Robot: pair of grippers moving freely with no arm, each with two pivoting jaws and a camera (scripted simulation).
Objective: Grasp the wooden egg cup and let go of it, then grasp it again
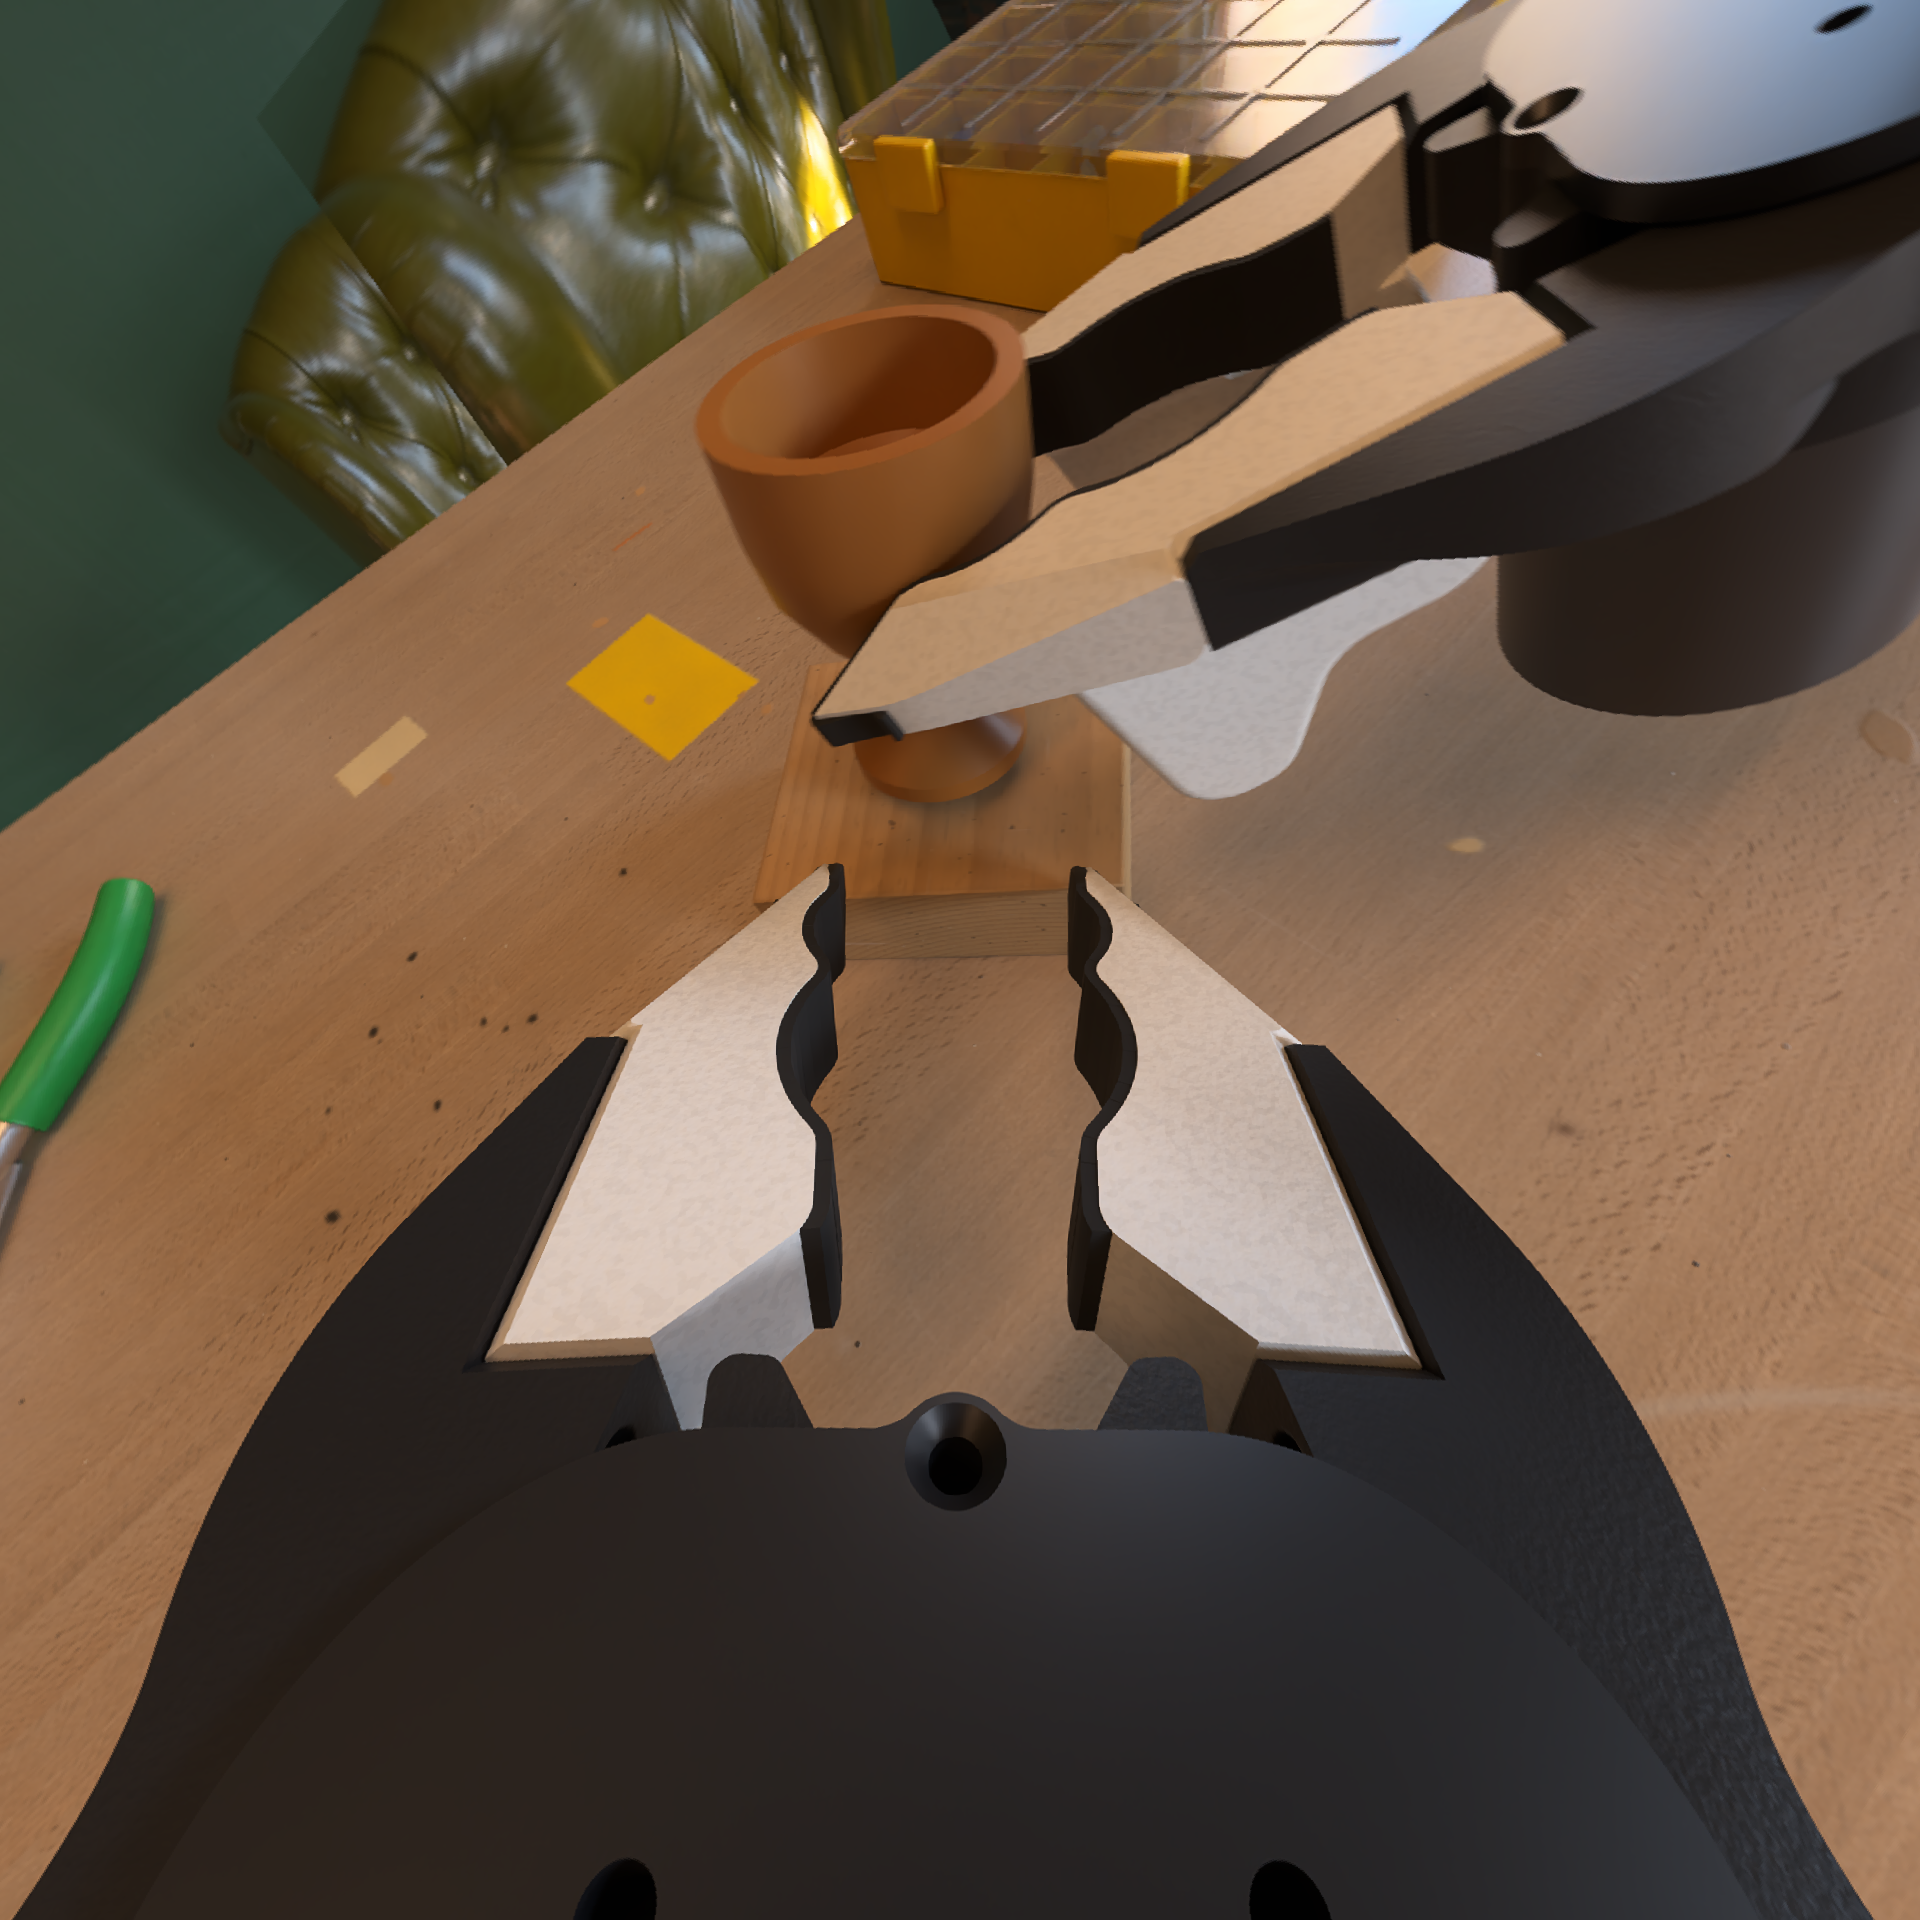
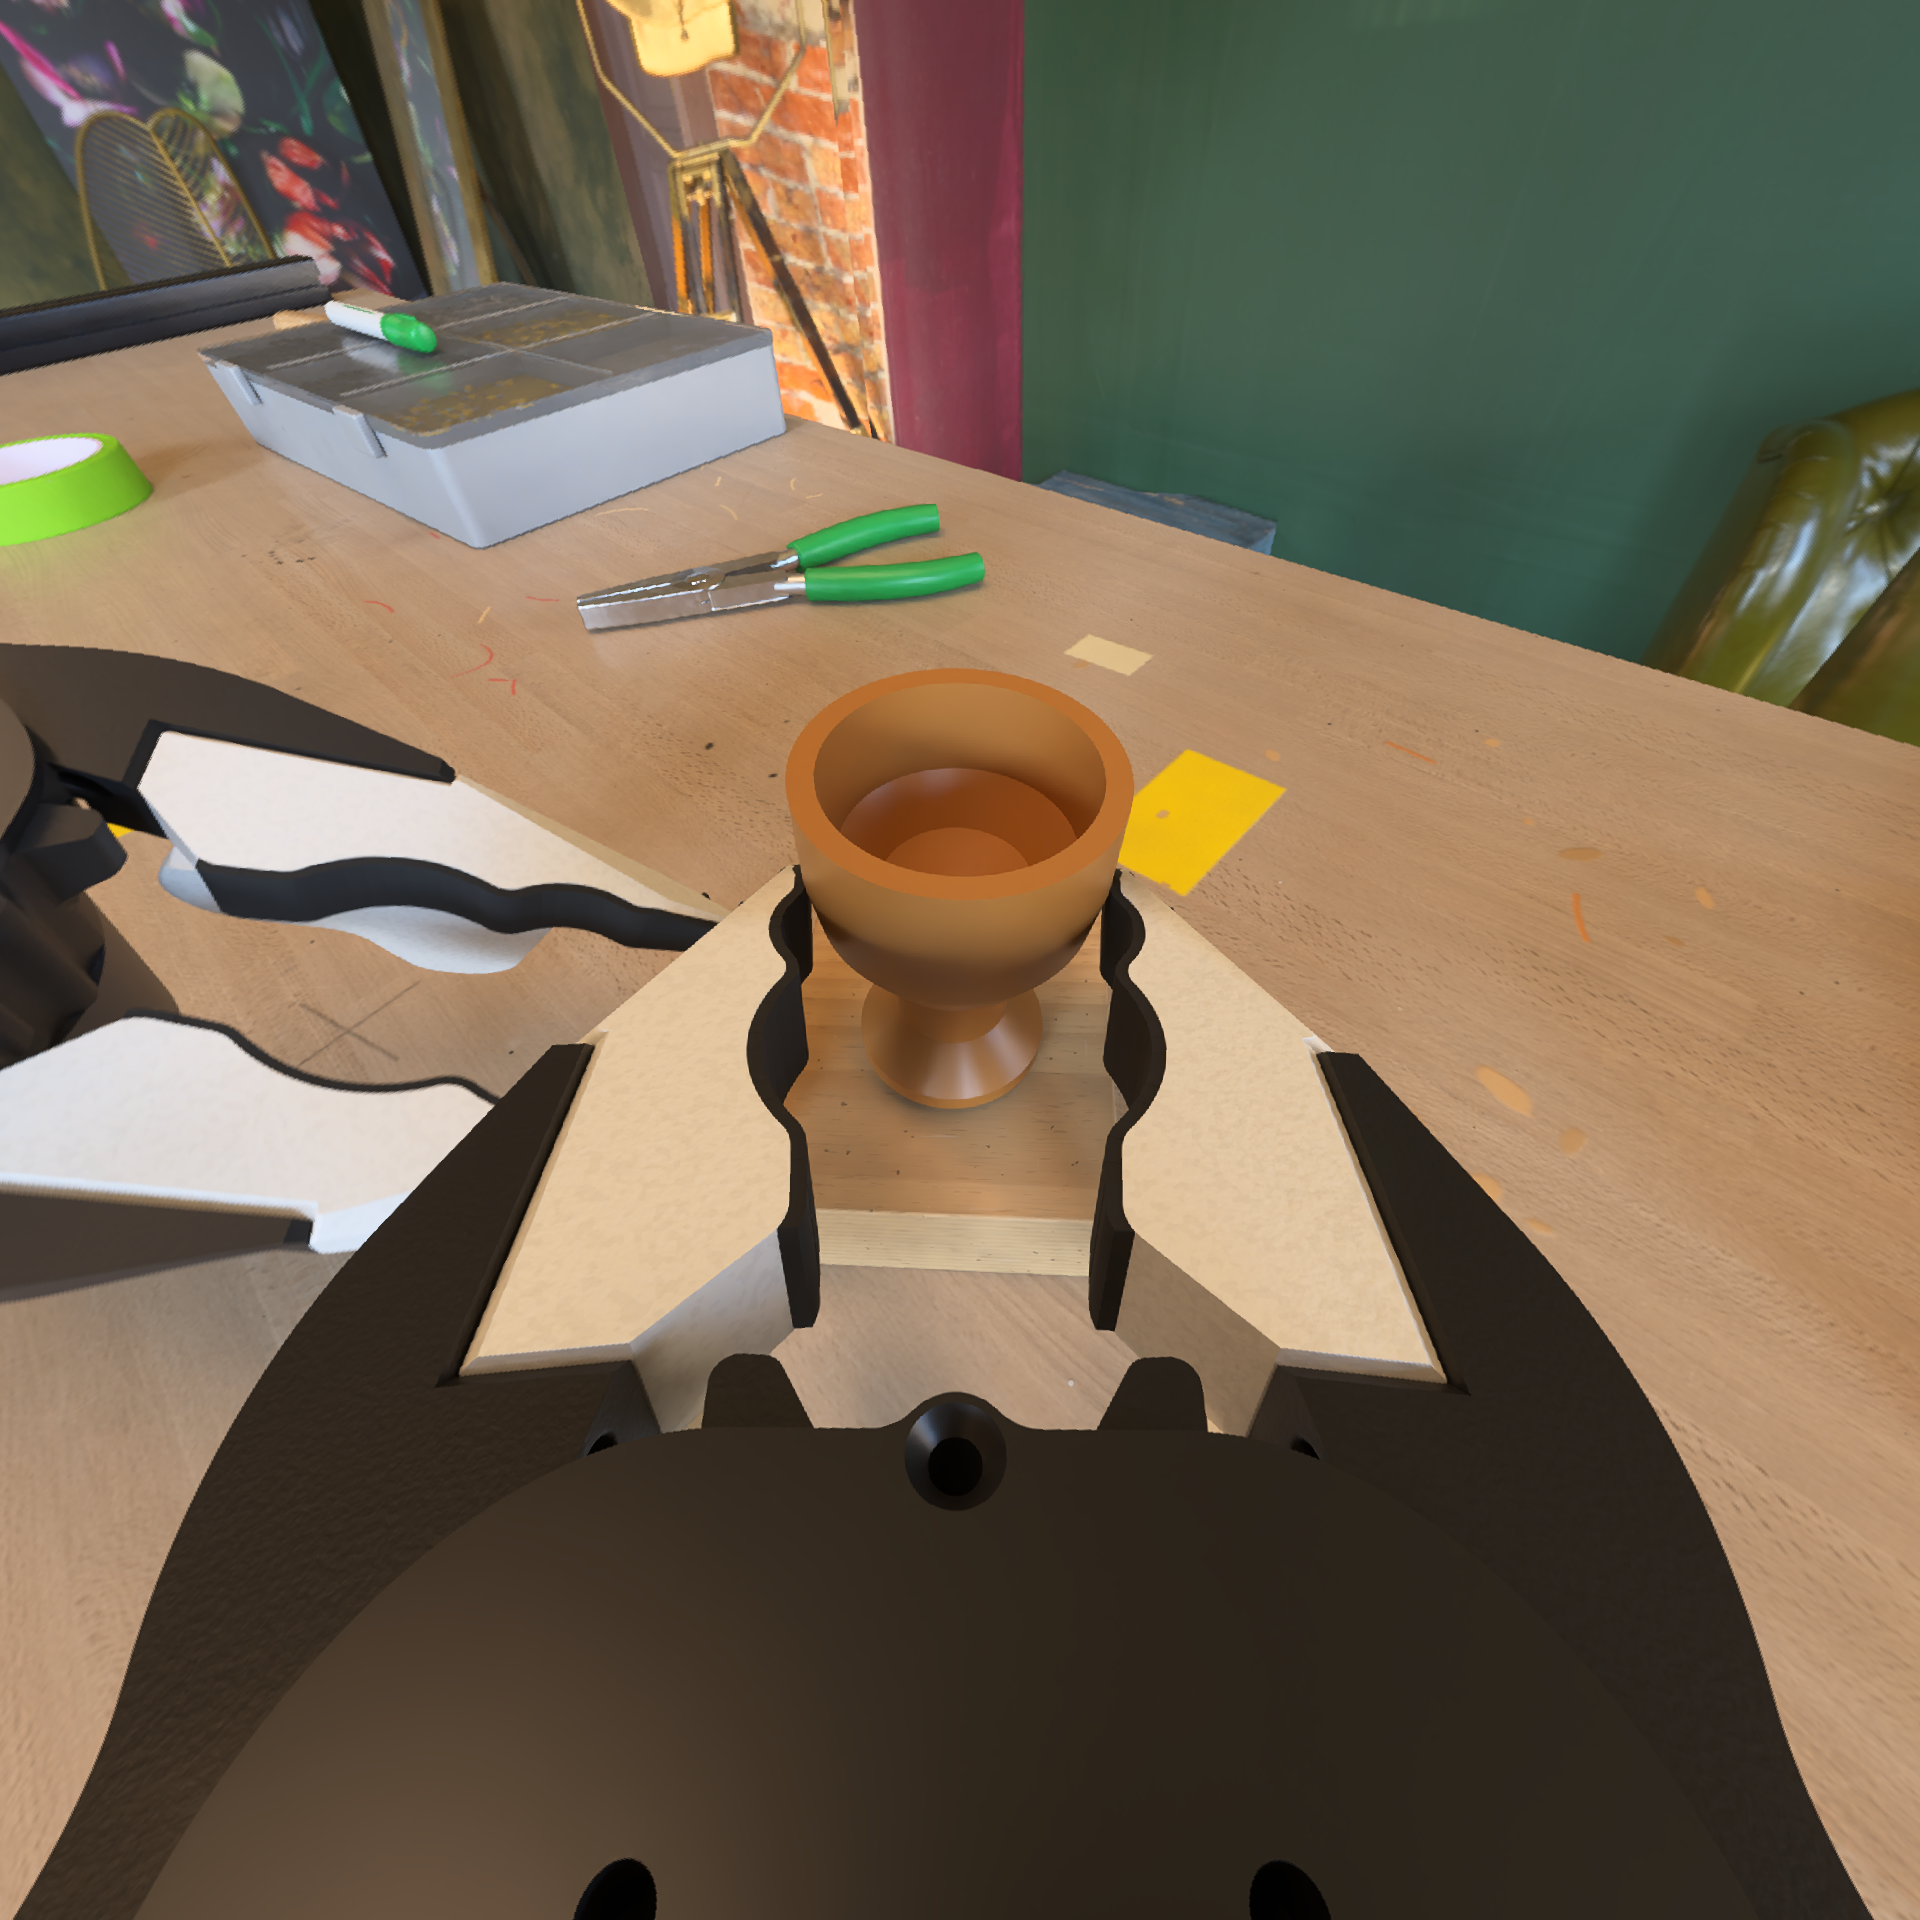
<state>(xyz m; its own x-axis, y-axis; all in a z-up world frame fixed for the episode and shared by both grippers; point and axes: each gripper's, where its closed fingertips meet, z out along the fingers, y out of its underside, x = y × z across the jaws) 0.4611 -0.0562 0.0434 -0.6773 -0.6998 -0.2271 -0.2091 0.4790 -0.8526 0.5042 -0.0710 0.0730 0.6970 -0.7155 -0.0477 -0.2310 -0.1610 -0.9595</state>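
The wooden egg cup [image 2: 956,821] stands upright on a small wooden block [image 2: 935,1174] on the workbench. My right gripper [image 2: 956,888] has its fingertips against both sides of the cup's bowl, shut on it. In the left wrist view the cup [image 1: 862,457] shows with the right gripper [image 1: 930,561] reaching in from the right, one finger on each side. My left gripper [image 1: 956,883] is open and empty, its tips at the near edge of the block [image 1: 1070,821], short of the cup.
A yellow organiser box [image 1: 997,229] stands behind the cup. A grey lidded box [image 2: 499,416] with a marker [image 2: 379,324], green-handled pliers [image 2: 779,582] and a green tape roll [image 2: 62,488] lie farther off. A yellow square [image 2: 1195,821] marks the bench. A green sofa [image 1: 520,260] lies beyond the edge.
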